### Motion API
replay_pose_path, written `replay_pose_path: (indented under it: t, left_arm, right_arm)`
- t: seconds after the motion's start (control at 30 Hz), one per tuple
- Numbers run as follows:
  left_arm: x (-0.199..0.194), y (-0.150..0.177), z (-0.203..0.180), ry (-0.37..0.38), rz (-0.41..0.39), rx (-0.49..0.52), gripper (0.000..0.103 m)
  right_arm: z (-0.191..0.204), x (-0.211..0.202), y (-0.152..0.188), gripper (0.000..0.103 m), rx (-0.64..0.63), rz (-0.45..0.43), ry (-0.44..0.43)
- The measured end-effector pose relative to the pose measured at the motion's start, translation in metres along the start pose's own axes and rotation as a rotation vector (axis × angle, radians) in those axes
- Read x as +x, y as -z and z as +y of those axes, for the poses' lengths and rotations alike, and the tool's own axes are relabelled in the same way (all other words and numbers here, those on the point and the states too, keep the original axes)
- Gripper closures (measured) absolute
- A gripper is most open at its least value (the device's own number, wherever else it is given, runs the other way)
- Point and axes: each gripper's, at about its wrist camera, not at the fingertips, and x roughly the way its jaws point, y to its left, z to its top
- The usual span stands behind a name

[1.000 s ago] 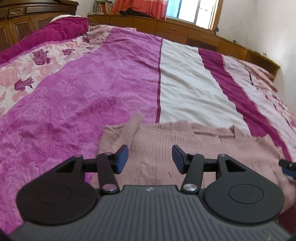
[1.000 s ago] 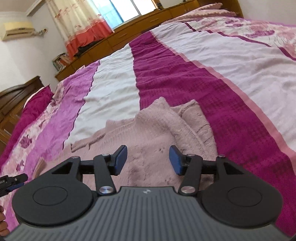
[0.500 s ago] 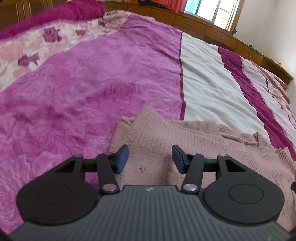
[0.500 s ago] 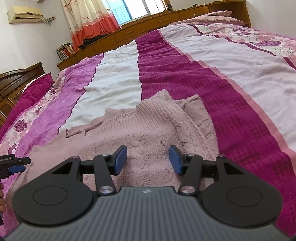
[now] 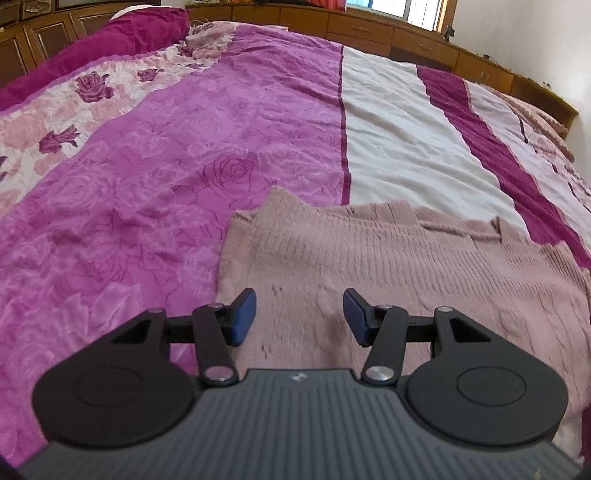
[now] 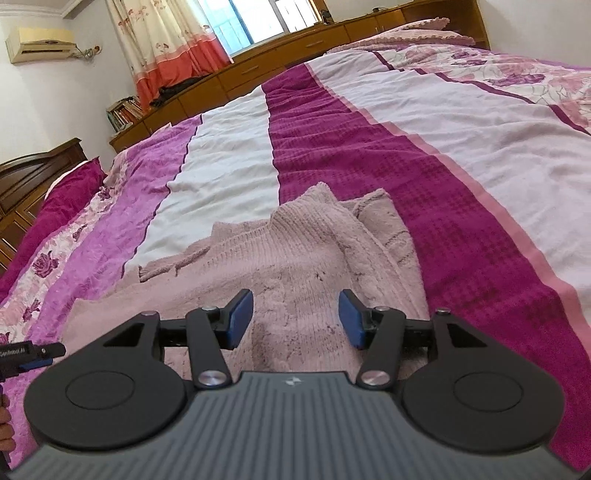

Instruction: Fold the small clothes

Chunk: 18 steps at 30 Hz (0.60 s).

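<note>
On my left gripper [image 6: 35, 356], seen at the left edge of the right wrist view, a small white label reads roughly "GenRobot.AI", its first letters cut off. I can read no other text; the small emblems on both tool bodies carry no letters.

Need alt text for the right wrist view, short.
A dusty-pink knitted sweater lies spread on a bed with a pink, magenta and white striped cover. The right tool hovers above it, open, with nothing between its blue pads. A curtained window and wooden cabinets stand beyond.
</note>
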Motion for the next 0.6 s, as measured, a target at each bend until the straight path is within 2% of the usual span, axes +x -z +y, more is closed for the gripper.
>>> replay_pose_path:
  t: [0.6]
  left_arm:
    - [-0.053,0.033,-0.013,0.001,0.091,-0.033,0.049]
  right_arm:
    - [-0.030,-0.053,0.004,0.043,0.107,-0.005,-0.045]
